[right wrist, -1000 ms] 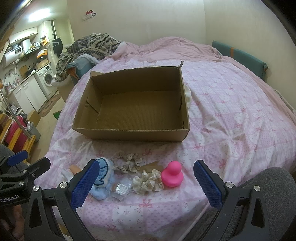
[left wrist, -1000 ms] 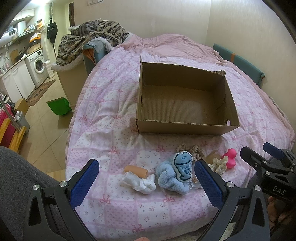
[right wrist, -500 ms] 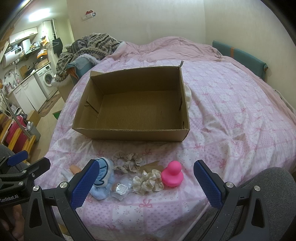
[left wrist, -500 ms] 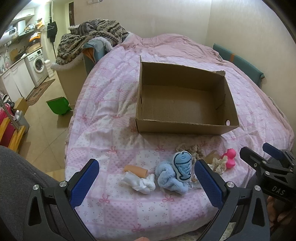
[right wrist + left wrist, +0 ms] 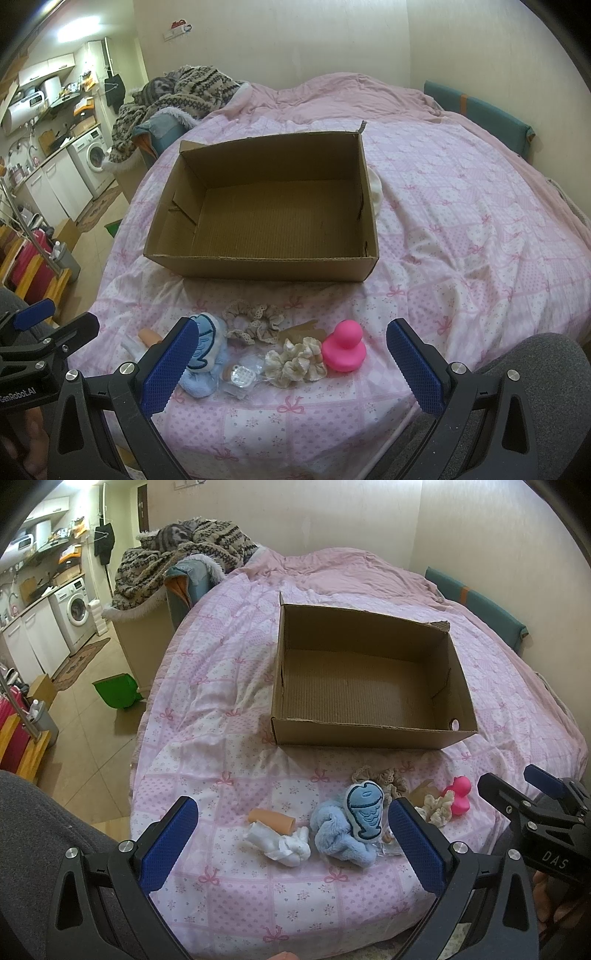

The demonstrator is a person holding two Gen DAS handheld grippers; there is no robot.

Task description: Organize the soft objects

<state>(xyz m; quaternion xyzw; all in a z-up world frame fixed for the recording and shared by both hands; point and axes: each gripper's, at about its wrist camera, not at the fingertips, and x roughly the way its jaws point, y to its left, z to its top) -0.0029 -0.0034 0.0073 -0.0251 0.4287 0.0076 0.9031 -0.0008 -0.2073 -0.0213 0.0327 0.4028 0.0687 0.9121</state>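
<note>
Both claws hover over the near edge of the bed, each spread wide and holding nothing: the left claw frames the white and blue items, the right claw frames the scrunchies and duck. Seen from the left wrist, the right tool's body carries white letters reading "DAS"; seen from the right wrist, the left tool's body reads "GenRobot.AI", cut off at the frame edge. The soft things lie in a loose row along the bed's near edge. Toward the left end sits a crumpled white cloth touching a short tan tube. Just beside them is a fluffy blue plush with a fish-shaped blue pillow leaning on it. Next comes a small clear wrapped packet, then a cream scrunchie and, touching its right side, a pink rubber duck. Slightly farther in lies a lace-edged beige scrunchie, with a scrap of brown cardboard beside it. Beyond the row, toward the middle of the bed, stands an open cardboard box with nothing inside, its flaps torn off. Off the bed's left edge, a patterned knit blanket is heaped, and a washing machine stands farther left.
</note>
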